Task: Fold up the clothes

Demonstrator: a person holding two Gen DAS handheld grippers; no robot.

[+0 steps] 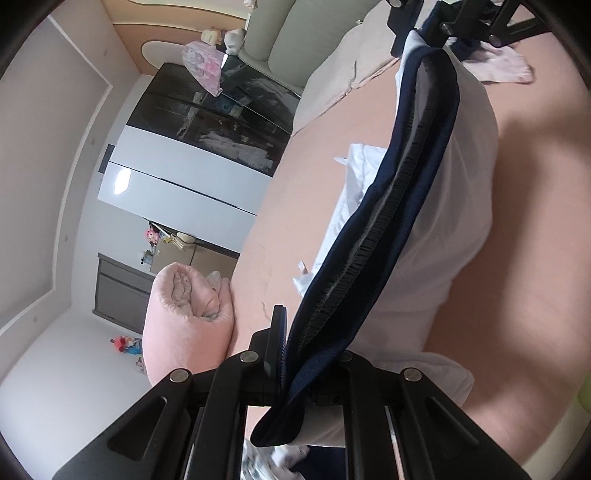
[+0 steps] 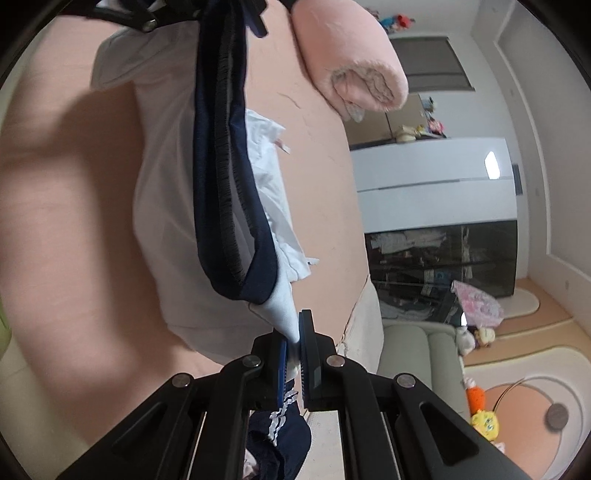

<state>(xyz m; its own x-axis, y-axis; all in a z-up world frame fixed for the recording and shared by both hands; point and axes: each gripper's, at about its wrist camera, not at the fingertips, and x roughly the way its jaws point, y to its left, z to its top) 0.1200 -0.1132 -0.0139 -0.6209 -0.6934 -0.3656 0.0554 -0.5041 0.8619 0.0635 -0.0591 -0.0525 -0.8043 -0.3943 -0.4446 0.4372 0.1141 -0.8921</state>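
Observation:
A white garment (image 1: pixel 454 221) with a navy elastic band (image 1: pixel 406 184) hangs stretched between my two grippers above the pink bed (image 1: pixel 295 229). At the bottom of the left wrist view, my left gripper (image 1: pixel 306 347) is shut on the navy band, and my right gripper (image 1: pixel 436 22) holds the far end at the top. In the right wrist view my right gripper (image 2: pixel 295 343) is shut on a white corner of the garment (image 2: pixel 166 221). From there the navy band (image 2: pixel 221 166) loops up to the left gripper (image 2: pixel 207 11).
A second white garment (image 1: pixel 354 184) lies crumpled on the bed under the held one. A rolled pink blanket (image 1: pixel 184 314) sits at the bed's edge, and a pale cloth (image 1: pixel 506 66) lies farther off. Navy clothing with white stripes (image 2: pixel 277 435) shows below my right gripper. A wardrobe (image 1: pixel 184 177) stands beyond.

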